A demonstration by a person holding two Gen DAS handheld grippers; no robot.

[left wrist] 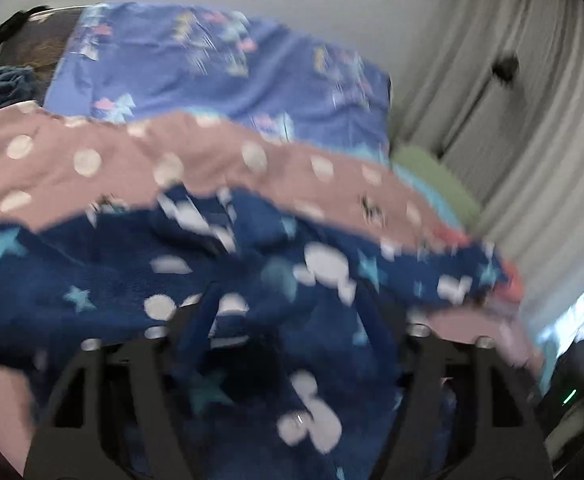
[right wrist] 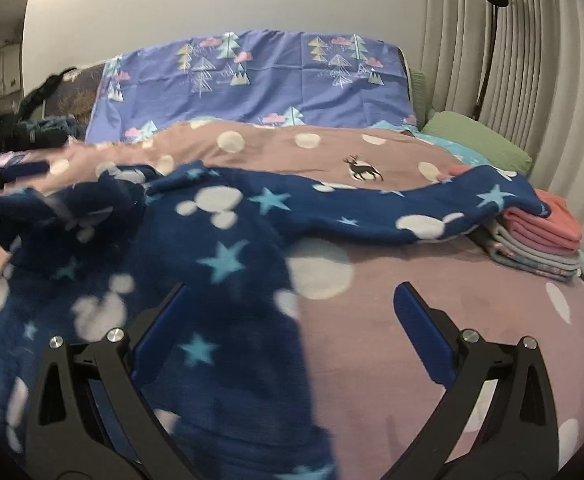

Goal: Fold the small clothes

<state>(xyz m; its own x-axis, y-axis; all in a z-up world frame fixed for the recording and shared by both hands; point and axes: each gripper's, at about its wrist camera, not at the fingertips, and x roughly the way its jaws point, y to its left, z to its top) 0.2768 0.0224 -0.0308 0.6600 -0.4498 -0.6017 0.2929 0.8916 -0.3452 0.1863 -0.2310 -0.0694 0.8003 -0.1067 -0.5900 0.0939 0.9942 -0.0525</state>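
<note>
Navy fleece with stars and white dots, the garment (right wrist: 220,240) sprawls across a pink dotted bedspread (right wrist: 411,320) on the bed, its long axis running left to right toward a folded stack (right wrist: 543,240); the right gripper (right wrist: 288,320) hovers over its near edge, jaws apart and empty; the left gripper (left wrist: 288,332), blurred above the same fleece, shows jaws apart.

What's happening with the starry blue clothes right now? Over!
Right gripper open, empty, over starry blue garment. Left gripper blurred, garment across it; grip unclear. Garment unfolded, one end draped on folded pile.
</note>
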